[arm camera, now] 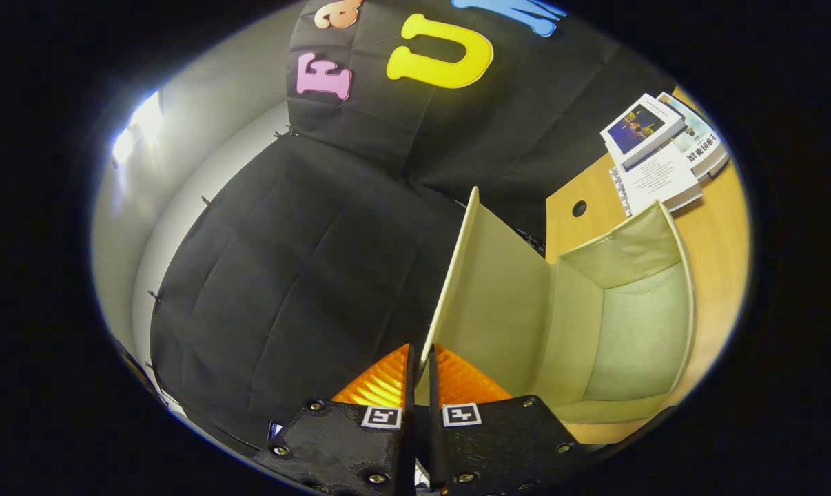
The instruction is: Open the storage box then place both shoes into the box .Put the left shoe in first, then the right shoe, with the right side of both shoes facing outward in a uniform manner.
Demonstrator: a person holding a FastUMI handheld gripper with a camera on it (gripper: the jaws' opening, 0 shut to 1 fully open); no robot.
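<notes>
On the wooden desk [715, 227], storage box [629, 331] stands open, interior bare. Lid [491, 289] is raised upright, its edge pinched between the fingers of the gripper [421, 368]. Books [663, 155] stacked at the desk's far corner, beyond the box.

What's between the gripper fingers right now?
In the gripper view, the gripper is shut on the storage box lid, its edge pinched between both fingers, lid raised off the open box.
</notes>
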